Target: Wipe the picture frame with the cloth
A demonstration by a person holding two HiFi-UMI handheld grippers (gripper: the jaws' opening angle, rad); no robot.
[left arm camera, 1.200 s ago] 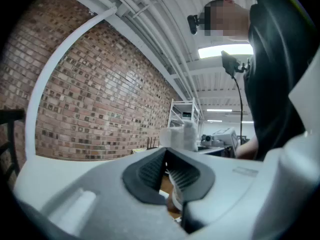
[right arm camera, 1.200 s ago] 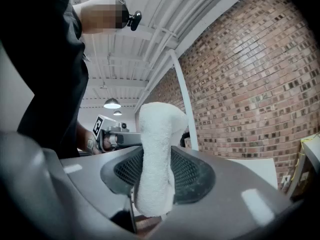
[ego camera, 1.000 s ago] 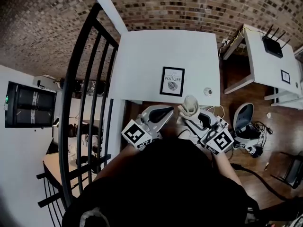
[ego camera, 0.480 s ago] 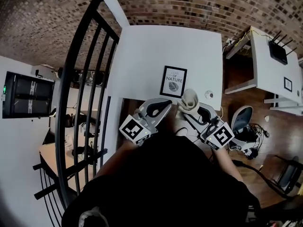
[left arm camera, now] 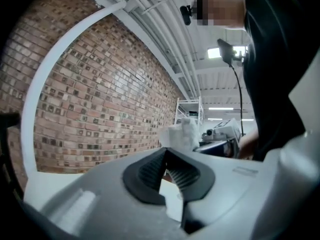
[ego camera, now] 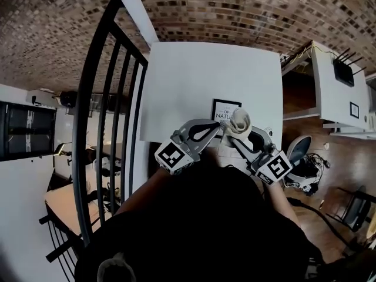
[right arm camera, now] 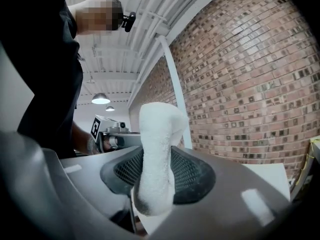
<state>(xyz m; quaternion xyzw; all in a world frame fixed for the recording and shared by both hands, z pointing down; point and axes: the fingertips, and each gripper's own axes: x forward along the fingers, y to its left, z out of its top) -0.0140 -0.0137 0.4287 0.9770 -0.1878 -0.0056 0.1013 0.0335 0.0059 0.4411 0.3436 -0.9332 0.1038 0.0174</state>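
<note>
The black picture frame (ego camera: 224, 106) lies flat on the white table (ego camera: 194, 78), and its near edge is hidden behind both grippers. My right gripper (ego camera: 236, 135) is shut on a bunched white cloth (ego camera: 239, 121), which hangs over the frame's near right corner; whether it touches the frame I cannot tell. In the right gripper view the cloth (right arm camera: 156, 149) stands up between the ribbed black pads (right arm camera: 192, 176). My left gripper (ego camera: 218, 124) is shut and holds nothing, just left of the cloth at the frame's near edge. From the left gripper view its tips (left arm camera: 165, 155) meet, with the cloth (left arm camera: 183, 133) beyond them.
A black metal railing (ego camera: 108, 104) runs along the table's left side. A small round object (ego camera: 269, 131) lies near the table's right edge. To the right stand a second white table with a router (ego camera: 342, 71) and a chair (ego camera: 301, 150). Brick surface surrounds the far side.
Both grippers have moved forward over the table's near edge to the frame. The cloth now overlaps the frame's near right corner.
</note>
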